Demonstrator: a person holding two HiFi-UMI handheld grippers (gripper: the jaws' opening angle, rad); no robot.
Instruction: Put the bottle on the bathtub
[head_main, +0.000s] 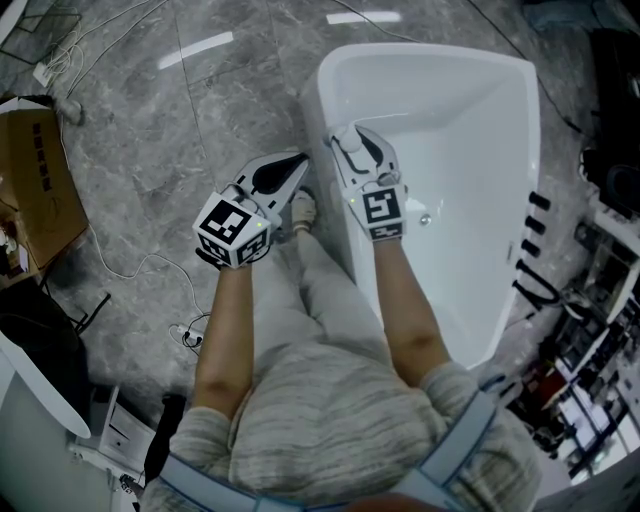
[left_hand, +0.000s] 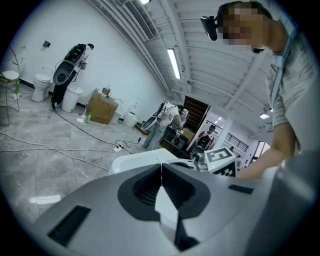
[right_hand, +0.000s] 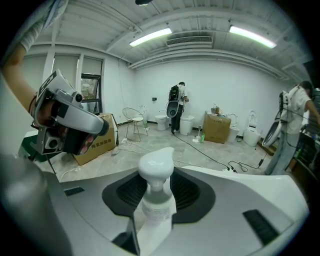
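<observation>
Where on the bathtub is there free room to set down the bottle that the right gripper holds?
The bathtub's left rim beyond the right gripper and its bottle is bare, and so is the far rim. The basin holds only a small metal fitting. It is crowded past the right rim, where dark gear stands.

Glossy, smooth white on the bathtub (head_main: 480, 150), like glazed acrylic or ceramic. Polished grey marbled stone for the floor (head_main: 200, 130), shiny enough to mirror 2 ceiling lights. Smooth white plastic on the bottle (right_hand: 156, 170), faintly satin at the pump head, with a thin label of paper or film, impossible to tell which. Matt pale-grey hard plastic for the shells of the left gripper (left_hand: 161, 167) and right gripper (head_main: 348, 138), with dark ribbed pads (right_hand: 122, 192), rubbery in look. Matt brown cardboard on the box (head_main: 35, 180). Soft flecked knit cloth for the sweater (head_main: 330, 420); plain light cloth on the trousers (head_main: 285, 300).
</observation>
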